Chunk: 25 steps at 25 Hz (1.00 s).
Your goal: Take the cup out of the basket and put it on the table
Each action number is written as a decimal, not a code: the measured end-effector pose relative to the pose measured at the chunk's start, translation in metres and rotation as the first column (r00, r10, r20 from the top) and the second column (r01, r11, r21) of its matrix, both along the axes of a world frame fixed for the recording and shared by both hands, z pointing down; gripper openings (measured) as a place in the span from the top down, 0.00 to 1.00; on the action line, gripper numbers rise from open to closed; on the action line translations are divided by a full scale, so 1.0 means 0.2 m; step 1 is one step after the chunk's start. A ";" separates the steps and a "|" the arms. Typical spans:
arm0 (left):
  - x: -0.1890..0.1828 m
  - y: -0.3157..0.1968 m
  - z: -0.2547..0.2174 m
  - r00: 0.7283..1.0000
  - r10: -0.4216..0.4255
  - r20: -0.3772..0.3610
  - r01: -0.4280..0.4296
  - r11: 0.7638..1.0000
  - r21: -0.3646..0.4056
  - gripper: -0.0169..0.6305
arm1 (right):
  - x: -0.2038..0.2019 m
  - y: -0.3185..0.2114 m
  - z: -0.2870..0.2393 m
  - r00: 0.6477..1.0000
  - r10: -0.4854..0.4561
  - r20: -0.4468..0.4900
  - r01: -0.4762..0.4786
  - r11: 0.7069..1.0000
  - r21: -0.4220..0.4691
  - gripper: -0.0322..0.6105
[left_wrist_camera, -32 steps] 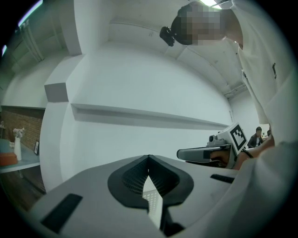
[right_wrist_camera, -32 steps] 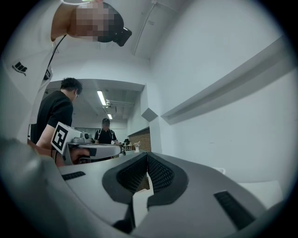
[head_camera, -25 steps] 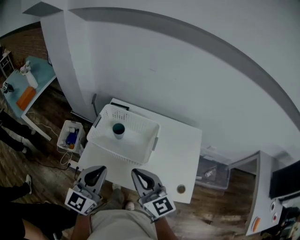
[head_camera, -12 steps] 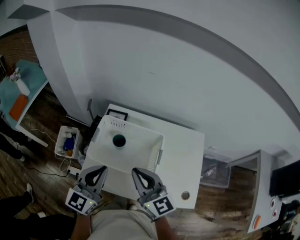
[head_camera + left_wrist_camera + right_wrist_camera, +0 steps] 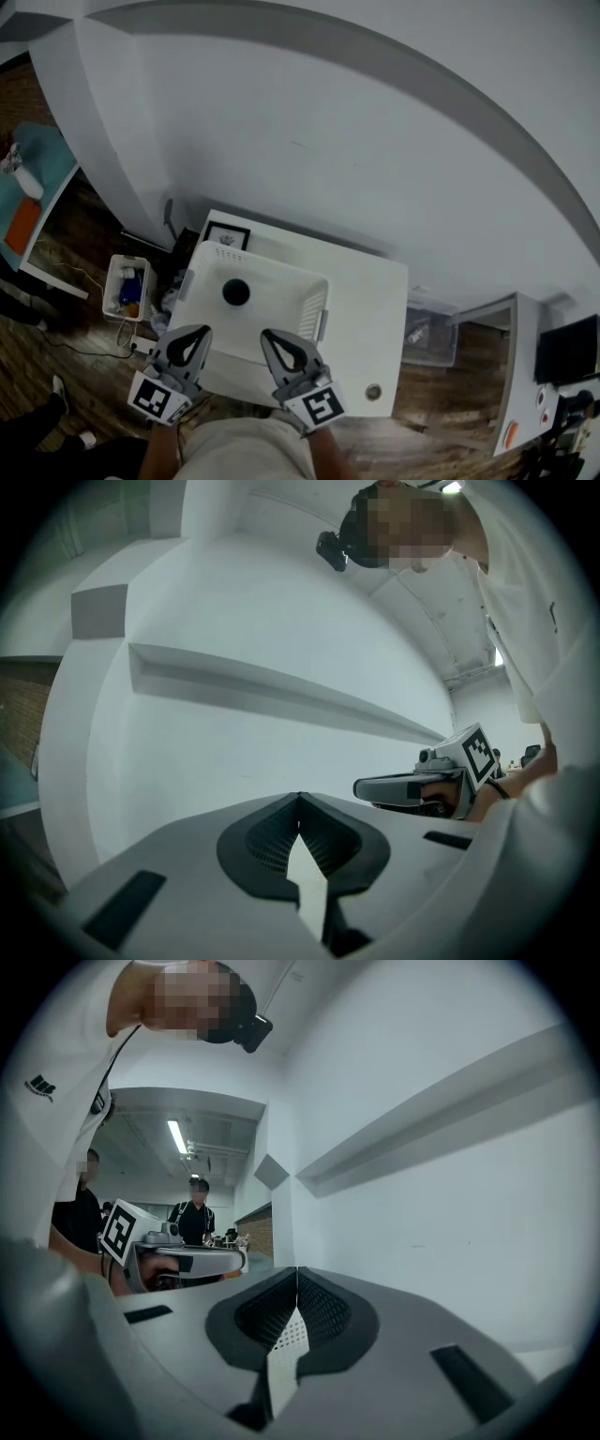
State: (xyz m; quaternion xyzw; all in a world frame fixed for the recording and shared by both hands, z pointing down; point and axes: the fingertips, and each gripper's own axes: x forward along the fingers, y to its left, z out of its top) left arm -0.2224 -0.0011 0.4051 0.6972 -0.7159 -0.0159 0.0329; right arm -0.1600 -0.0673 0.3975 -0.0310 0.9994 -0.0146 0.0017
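Basket (image 5: 281,305) with cup (image 5: 235,292) nearer; left claw (image 5: 195,332), right claw (image 5: 271,336) clenched, empty.

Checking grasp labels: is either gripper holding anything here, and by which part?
Nothing is held. Left gripper and right gripper are both shut and empty; the cup sits in the basket.

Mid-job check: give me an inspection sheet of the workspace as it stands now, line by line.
Surface: white table, bare to the right of the basket.
Job's things: dark cup sits inside the white basket, not yet lifted.
Clutter: framed card behind the basket; small round object near the table's front edge.
Grippers: left gripper and right gripper both shut, empty, on the basket's near side.
Cables: cords on the floor left of the table.
Surroundings: floor bin, clear storage box.
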 end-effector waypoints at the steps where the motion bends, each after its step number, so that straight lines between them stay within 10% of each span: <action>1: -0.01 -0.01 0.00 1.000 -0.001 0.000 0.001 1.000 -0.002 0.97 | -0.01 -0.01 0.00 1.000 -0.005 -0.004 0.005 1.000 0.005 0.94; 25: -0.19 -0.13 0.14 0.994 -0.103 -0.024 0.100 0.991 -0.088 0.97 | -0.31 -0.17 0.35 0.933 -0.187 -0.308 0.217 0.974 0.066 0.93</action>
